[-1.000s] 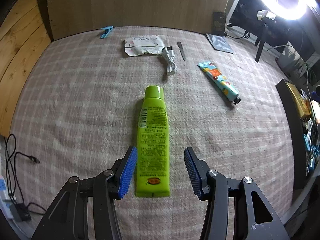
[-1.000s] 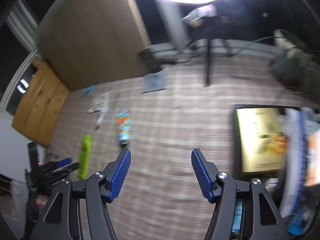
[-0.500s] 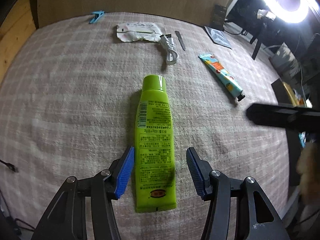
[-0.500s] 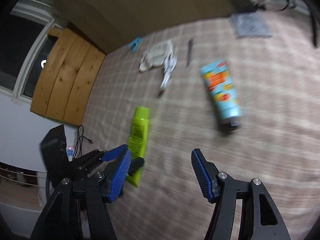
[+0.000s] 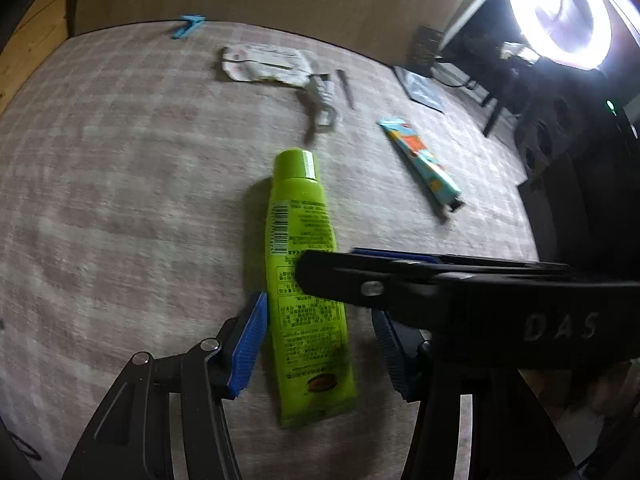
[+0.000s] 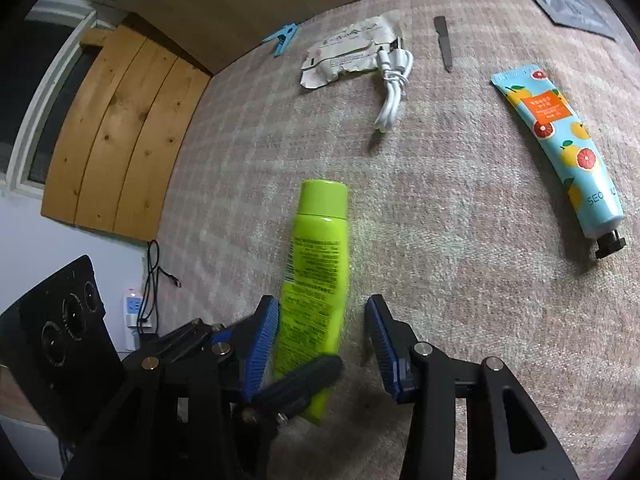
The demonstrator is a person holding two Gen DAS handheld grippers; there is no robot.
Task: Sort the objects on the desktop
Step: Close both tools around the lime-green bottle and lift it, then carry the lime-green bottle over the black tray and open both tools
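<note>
Green is the colour of the thing in hand: a lime-green plastic squeeze tube with printed label (image 5: 306,280) lies flat on the pinkish checked cloth of the table (image 5: 120,200), its round cap pointing away from both cameras and its flat crimped end nearest to them. As far as the pictures show, the sorting is hardly begun. All objects lie loose and apart on the cloth: a light-blue tube with orange fruit pattern and black cap (image 6: 560,140), a coiled white USB cable (image 6: 394,84) that touches a crumpled white paper packet (image 6: 348,56), a thin grey metal nail file (image 6: 443,42), a small blue plastic clip (image 6: 282,40) near the far edge and a grey flat sachet (image 6: 572,4) in the far corner. I see no group or pile yet.

The left gripper (image 5: 320,344) is spread, with its blue ribbed pads one on each side of the lower half of the green tube; the left pad is just beside the tube, maybe touching, and the right pad is apart from it. It does not pinch the tube yet. The right gripper (image 6: 322,344) is also spread wide and holds nothing. It crosses above the tube from the right side, and the tube lies between its pads as this camera sees it, nearer to the left pad. Whether it is at the height of the tube, I cannot tell
</note>
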